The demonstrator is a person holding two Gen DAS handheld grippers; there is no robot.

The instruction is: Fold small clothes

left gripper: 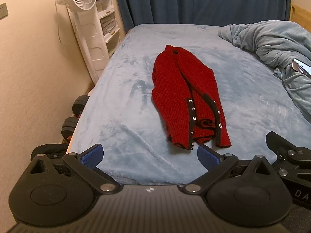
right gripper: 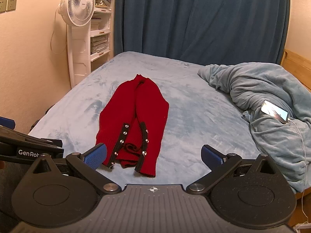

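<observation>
red cardigan (left gripper: 186, 97) beside blanket (left gripper: 272, 44) (phone (right gripper: 275, 111) atop)

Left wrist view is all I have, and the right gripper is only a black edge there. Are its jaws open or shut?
Observer: The right gripper is open and grips nothing; the red cardigan lies on the bed just ahead of it.
Operator: What's the shiny thing at my right edge?
Observer: A phone with its screen lit, lying on the crumpled blanket.
Operator: Is it plugged in?
Observer: Yes, a white cable runs from it down over the blanket.
</observation>
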